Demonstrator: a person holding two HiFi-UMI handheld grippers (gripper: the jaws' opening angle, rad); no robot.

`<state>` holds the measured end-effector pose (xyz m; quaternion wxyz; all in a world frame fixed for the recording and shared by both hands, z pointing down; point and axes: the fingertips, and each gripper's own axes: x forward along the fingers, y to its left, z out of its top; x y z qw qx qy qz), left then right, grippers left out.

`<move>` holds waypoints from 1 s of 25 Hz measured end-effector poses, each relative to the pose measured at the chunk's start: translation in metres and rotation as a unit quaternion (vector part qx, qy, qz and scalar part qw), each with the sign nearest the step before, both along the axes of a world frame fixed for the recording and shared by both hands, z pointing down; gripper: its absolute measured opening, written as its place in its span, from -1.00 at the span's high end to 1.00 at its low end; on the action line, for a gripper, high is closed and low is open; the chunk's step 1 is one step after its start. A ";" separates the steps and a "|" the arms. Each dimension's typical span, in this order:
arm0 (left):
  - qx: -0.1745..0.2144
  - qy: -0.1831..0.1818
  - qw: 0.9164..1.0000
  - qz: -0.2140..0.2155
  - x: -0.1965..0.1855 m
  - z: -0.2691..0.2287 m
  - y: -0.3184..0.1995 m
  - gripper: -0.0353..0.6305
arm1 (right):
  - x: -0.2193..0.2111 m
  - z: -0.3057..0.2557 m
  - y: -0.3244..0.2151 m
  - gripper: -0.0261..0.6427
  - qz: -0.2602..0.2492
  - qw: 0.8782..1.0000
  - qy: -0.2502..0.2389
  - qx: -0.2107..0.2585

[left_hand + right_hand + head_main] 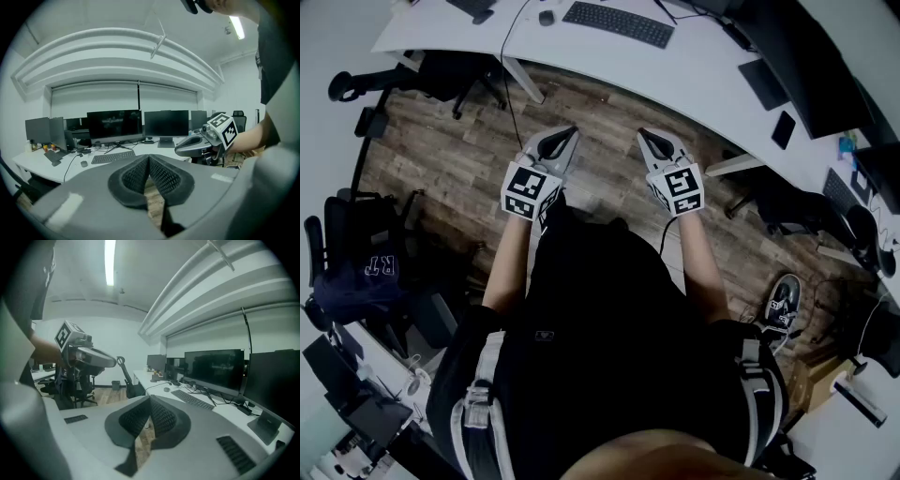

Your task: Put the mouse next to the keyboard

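Observation:
A small dark mouse (547, 17) lies on the white desk (703, 84), a short way left of the black keyboard (619, 23). Both show again in the left gripper view, mouse (84, 163) and keyboard (113, 158), and in the right gripper view, mouse (166, 389) and keyboard (192, 400). My left gripper (569, 134) and right gripper (643, 135) hang side by side over the wooden floor, well short of the desk. Each is shut with nothing between its pads, as the left gripper (149, 158) and right gripper (150, 399) show in their own views.
Monitors (114, 124) stand behind the keyboard. A cable (508, 66) drops from the desk's front edge. Office chairs stand at the left (441, 73) and right (787, 206). A phone (784, 129) and tablet (763, 82) lie further along the desk. Shoes (783, 302) sit on the floor.

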<state>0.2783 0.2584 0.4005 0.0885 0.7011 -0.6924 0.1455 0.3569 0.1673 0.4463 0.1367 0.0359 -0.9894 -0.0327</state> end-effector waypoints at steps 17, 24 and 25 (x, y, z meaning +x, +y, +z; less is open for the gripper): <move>0.027 0.013 0.999 0.029 -0.076 -0.003 0.006 0.75 | -0.079 -0.012 0.014 0.61 0.013 0.999 -0.011 0.027; 0.032 0.020 0.998 0.058 -0.125 -0.006 0.009 0.52 | -0.122 -0.018 0.021 0.17 0.038 0.999 -0.014 0.026; 0.034 0.021 0.997 0.062 -0.132 -0.007 0.010 0.49 | -0.128 -0.019 0.024 0.12 0.041 0.999 -0.015 0.025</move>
